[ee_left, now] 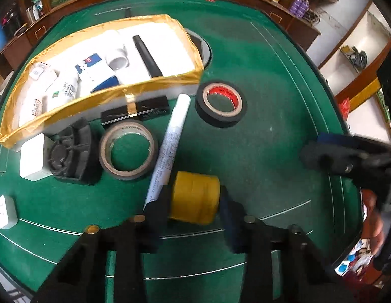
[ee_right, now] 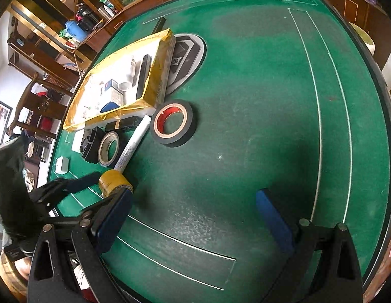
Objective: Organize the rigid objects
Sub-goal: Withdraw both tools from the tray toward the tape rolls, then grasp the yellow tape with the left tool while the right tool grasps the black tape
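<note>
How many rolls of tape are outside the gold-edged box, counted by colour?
Yellow roll, between the left gripper fingers: 1
Black roll with red core: 1
Brown roll: 1
Total: 3

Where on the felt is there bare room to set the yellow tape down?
Free: the wide green felt right of the black tape roll, out to the white lines. Crowded: the strip beside the gold-edged box, where the marker, brown tape roll and fan lie packed together.
</note>
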A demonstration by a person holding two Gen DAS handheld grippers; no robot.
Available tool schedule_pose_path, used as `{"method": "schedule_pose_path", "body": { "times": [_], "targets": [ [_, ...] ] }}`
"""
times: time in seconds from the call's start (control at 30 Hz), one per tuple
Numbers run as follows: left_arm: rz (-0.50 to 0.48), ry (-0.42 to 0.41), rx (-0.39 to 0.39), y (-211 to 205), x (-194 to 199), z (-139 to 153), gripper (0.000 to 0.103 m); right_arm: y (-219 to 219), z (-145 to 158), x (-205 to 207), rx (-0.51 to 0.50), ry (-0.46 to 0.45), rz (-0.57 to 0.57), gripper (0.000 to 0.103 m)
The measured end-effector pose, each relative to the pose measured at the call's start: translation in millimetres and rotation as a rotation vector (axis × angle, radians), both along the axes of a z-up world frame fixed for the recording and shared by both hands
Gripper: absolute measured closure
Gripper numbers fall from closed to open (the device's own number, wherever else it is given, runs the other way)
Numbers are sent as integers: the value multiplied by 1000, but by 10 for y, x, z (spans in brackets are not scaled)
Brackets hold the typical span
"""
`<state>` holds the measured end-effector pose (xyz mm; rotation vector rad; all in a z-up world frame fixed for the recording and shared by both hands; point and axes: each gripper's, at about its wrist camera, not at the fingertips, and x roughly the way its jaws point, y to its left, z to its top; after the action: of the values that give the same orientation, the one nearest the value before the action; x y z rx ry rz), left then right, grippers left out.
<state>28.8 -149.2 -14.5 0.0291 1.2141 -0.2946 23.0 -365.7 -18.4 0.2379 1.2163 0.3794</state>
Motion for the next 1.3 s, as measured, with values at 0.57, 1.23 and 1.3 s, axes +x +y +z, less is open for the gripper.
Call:
{"method": "schedule_pose_path", "body": {
  "times": [0.57, 1.23, 1.3],
  "targets": [
    [326, 25, -65, 1074, -578, 46, 66, 799, -175, 539, -214, -111, 250, 16],
    [443, -31, -86, 1305, -748, 3, 66, 794, -304, 467, -326, -116, 276, 42],
    [458, -29, -96, 1339, -752, -2, 65, 793, -302, 447, -334, -105, 290, 42]
  ]
}}
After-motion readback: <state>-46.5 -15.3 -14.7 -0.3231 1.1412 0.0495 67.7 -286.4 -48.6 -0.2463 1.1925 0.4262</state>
